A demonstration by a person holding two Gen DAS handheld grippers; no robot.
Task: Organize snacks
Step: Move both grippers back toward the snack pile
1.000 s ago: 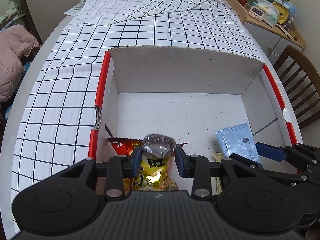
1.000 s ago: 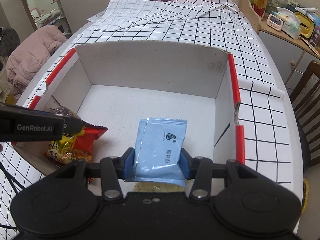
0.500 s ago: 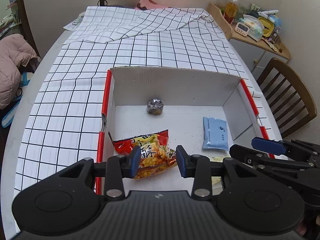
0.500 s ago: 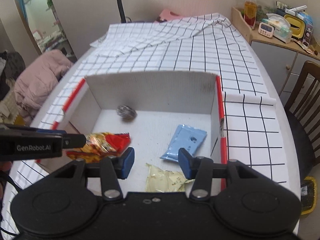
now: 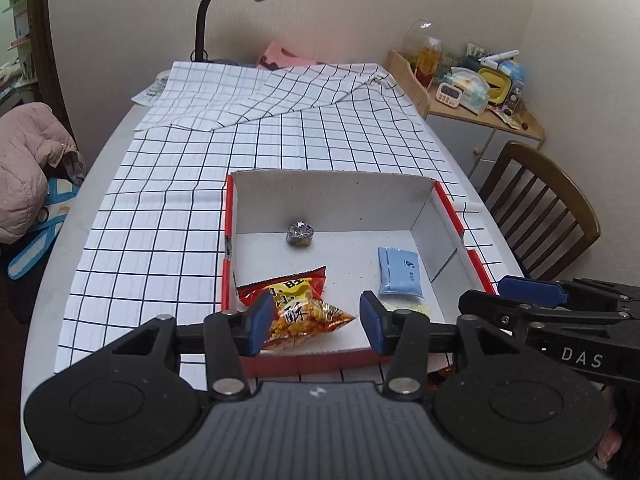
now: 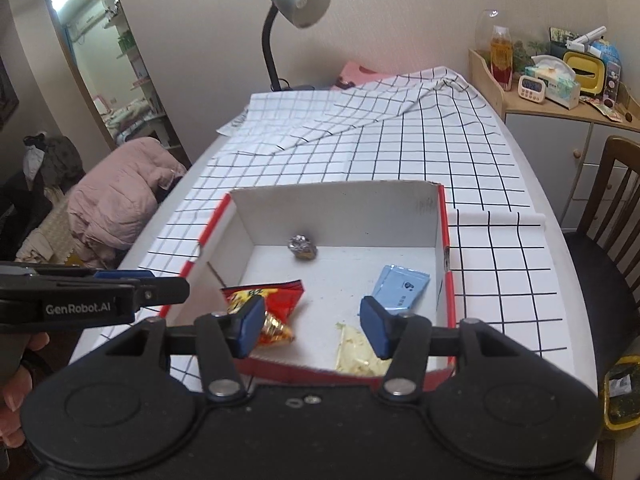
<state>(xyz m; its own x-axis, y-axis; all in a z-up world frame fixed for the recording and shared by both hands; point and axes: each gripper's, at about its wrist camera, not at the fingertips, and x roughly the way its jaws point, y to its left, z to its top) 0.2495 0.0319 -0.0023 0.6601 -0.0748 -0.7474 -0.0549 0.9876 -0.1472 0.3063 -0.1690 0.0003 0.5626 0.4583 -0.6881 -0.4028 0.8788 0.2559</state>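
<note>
Left wrist view, reading from the left: checked cloth [image 5: 160, 216] covers the table, and on it stands the box [image 5: 332, 192], white inside with red edges. Within it, the foil ball [image 5: 299, 234] sits near the far wall, the red bag [image 5: 298, 312] lies at the near left, the blue sachet [image 5: 399, 272] toward the right wall, and a pale packet [image 5: 404, 307] just in front of the sachet. The left gripper [image 5: 316, 322] hangs above the box's near edge; its jaws have just been opening and stand spread with nothing pinched, the red bag merely showing behind the gap. Farther right, the right gripper [image 5: 528, 290] pokes in from the side. Its own view shows the right gripper [image 6: 312, 326] likewise spread and empty, jaws just opened, over the near rim, with the pale packet [image 6: 358, 350] below.

All four snacks seem to be in the box already, so the step in hand looks like pulling clear. Lift both grippers straight away from the rim without clipping the cardboard wall, keep the jaws apart so no wrapper snags, and check outside the box for leftovers before going on.
</note>
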